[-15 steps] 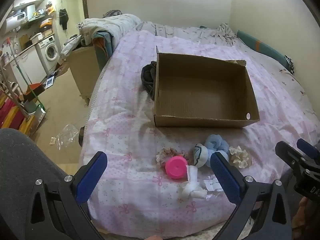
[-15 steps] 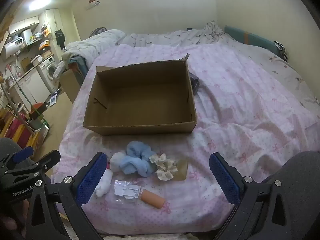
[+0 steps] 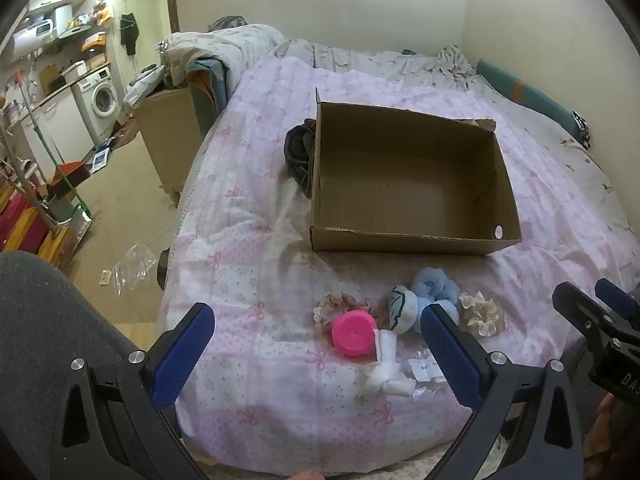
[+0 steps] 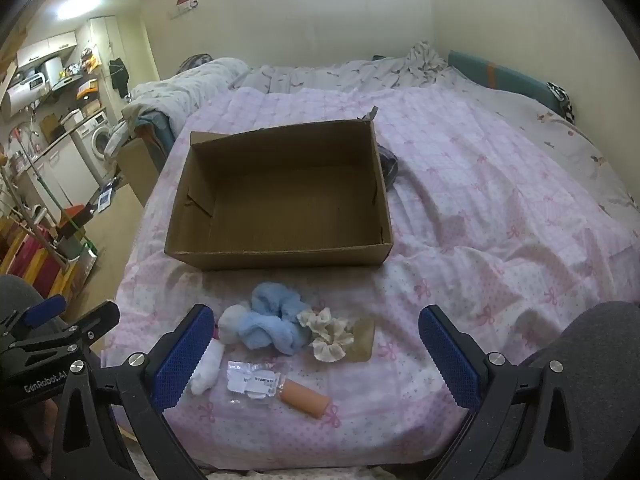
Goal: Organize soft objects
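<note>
An open, empty cardboard box (image 3: 400, 242) (image 4: 280, 258) sits on the pink bedspread. In front of it lies a cluster of small items: a blue scrunchie (image 3: 434, 286) (image 4: 272, 324), a cream scrunchie (image 3: 480, 314) (image 4: 328, 334), a floral scrunchie (image 3: 340, 304), a pink round lid-like piece (image 3: 354, 332), a white sock ball (image 3: 402, 308) (image 4: 232, 324), a knotted white cloth (image 3: 386, 372) (image 4: 206, 368), a plastic packet (image 4: 252, 380) and a peach roll (image 4: 306, 396). My left gripper (image 3: 318, 320) and right gripper (image 4: 316, 320) hover open over the bed's near edge, holding nothing.
A dark garment (image 3: 298, 152) (image 4: 388, 162) lies against the box's side. Rumpled bedding (image 3: 224, 46) piles at the bed's far left. Left of the bed are bare floor, a plastic bag (image 3: 134, 262) and a washing machine (image 3: 102, 98). The person's grey-clad knees flank the grippers.
</note>
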A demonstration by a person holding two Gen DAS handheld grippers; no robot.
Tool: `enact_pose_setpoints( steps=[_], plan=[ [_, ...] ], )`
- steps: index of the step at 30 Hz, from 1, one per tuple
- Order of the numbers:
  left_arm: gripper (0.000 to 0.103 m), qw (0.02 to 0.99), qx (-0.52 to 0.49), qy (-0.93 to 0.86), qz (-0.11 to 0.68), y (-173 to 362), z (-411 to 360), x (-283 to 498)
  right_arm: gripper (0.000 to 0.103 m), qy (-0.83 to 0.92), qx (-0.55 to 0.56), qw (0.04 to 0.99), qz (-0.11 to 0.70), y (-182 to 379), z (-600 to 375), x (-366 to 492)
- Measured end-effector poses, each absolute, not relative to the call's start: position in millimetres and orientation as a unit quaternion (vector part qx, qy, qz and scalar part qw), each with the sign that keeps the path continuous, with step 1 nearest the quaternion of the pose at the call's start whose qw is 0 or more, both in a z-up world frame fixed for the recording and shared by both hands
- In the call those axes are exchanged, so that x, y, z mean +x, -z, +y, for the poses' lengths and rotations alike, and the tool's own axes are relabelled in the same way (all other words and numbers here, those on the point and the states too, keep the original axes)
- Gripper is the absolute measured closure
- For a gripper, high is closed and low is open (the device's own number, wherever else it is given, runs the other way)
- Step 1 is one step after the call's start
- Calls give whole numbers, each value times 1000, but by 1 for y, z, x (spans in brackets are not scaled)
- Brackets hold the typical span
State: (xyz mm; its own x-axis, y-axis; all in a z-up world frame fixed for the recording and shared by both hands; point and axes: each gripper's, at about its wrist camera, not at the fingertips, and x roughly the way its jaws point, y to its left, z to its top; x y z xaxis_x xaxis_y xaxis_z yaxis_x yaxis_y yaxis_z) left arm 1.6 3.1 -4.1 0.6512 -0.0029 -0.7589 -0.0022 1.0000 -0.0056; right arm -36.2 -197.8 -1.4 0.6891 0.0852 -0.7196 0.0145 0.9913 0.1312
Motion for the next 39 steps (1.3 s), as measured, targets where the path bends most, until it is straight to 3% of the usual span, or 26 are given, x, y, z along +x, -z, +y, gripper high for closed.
enact_pose_setpoints(
  steps=[39],
  plan=[
    [0,908,-2,-1,420,3,3,2,0,-21,69,916,394,3,-196,-34]
  ],
)
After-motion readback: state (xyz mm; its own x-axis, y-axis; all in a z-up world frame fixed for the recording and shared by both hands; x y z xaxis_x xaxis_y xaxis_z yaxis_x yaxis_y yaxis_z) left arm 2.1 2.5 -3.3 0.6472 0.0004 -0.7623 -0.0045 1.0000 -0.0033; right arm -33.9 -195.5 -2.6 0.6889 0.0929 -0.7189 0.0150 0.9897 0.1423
